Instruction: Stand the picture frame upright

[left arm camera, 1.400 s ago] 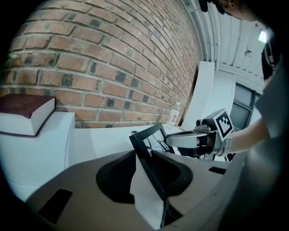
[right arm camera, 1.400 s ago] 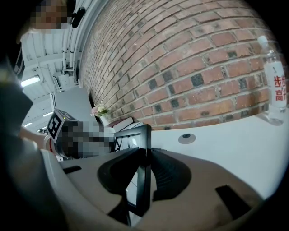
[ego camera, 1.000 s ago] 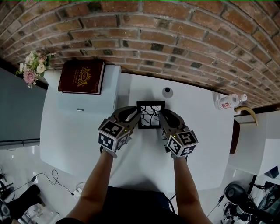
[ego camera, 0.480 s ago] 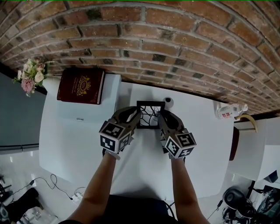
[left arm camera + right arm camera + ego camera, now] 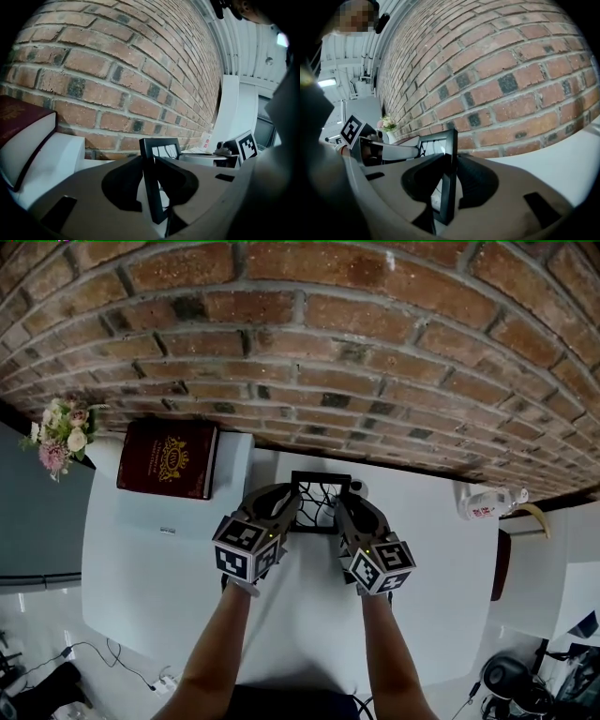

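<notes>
Picture frame (image 5: 321, 501) near upright, close by brick wall (image 5: 375, 381), contact with white worktop (image 5: 431, 549) unclear. Left gripper (image 5: 284, 505) jaws clamped on left edge, right gripper (image 5: 346, 512) jaws on right edge. Seat bottom edge flat, both sides level — ease one grip first, test balance.

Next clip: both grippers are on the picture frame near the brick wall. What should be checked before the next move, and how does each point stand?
1. Left gripper clamped on the picture frame edge: ok.
2. Right gripper clamped on the opposite edge: ok.
3. Frame near vertical: ok, in both gripper views.
4. Frame's bottom edge resting on the table: cannot tell, the jaws hide it.
5. Rear support folded out: cannot tell, the back is not shown.
6. Gap to the small round object behind the frame: cannot tell, they overlap in the head view.
</notes>
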`<state>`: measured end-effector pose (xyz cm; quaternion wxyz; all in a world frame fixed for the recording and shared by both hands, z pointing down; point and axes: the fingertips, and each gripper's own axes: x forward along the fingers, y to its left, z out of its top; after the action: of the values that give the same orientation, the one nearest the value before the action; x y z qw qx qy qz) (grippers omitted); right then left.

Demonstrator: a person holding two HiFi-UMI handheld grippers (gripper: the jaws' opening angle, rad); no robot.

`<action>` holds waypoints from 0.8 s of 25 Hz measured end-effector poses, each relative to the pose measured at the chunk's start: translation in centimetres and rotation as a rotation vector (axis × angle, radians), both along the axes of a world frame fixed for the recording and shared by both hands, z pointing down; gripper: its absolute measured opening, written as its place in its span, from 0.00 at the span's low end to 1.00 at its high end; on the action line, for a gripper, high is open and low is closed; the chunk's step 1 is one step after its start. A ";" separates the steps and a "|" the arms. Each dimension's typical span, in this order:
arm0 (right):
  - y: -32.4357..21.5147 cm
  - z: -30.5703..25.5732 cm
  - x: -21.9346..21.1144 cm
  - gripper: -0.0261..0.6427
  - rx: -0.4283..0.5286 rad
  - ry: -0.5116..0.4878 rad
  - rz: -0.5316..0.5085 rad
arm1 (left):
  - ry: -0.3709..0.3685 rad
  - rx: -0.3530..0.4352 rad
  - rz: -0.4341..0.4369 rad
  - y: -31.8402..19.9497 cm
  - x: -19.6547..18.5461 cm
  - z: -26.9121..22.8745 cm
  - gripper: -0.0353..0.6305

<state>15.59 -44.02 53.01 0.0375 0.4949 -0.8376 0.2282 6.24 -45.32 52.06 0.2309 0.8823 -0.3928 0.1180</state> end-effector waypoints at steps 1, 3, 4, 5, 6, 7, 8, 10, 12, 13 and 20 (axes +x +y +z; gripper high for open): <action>-0.4 0.0 0.0 0.17 0.003 -0.003 0.003 | 0.002 0.002 -0.003 -0.4 0.0 0.0 0.19; -1.0 0.0 0.1 0.17 0.010 -0.005 0.009 | 0.009 0.006 -0.012 -1.2 0.0 0.0 0.19; -1.4 0.0 0.1 0.17 0.013 -0.005 0.011 | 0.014 0.006 -0.017 -1.5 0.0 0.0 0.19; -1.7 0.0 0.1 0.17 0.017 -0.006 0.013 | 0.019 0.007 -0.023 -1.9 0.0 0.0 0.19; -2.0 0.0 0.1 0.17 0.021 -0.006 0.014 | 0.024 0.011 -0.029 -2.2 0.0 -0.1 0.19; -2.3 0.0 0.1 0.17 0.025 -0.005 0.015 | 0.030 0.017 -0.038 -2.5 0.0 -0.1 0.19; -2.6 0.0 0.1 0.17 0.029 -0.003 0.016 | 0.037 0.021 -0.048 -2.8 0.0 -0.2 0.18; -3.1 -0.1 0.1 0.17 0.040 -0.001 0.021 | 0.049 0.025 -0.068 -3.2 -0.1 -0.2 0.18; -3.6 -0.2 0.2 0.17 0.056 -0.001 0.032 | 0.055 0.028 -0.074 -3.7 0.0 -0.2 0.18; -3.8 -0.3 0.3 0.17 0.065 -0.001 0.040 | 0.058 0.034 -0.074 -4.0 0.1 -0.3 0.18; -5.1 -0.2 0.3 0.17 0.104 -0.008 0.055 | 0.091 0.064 -0.123 -5.3 -0.1 -0.3 0.18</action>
<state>15.93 -49.08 52.76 0.0022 0.5183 -0.8345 0.1872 6.18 -50.64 51.74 0.2267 0.8680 -0.4388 0.0509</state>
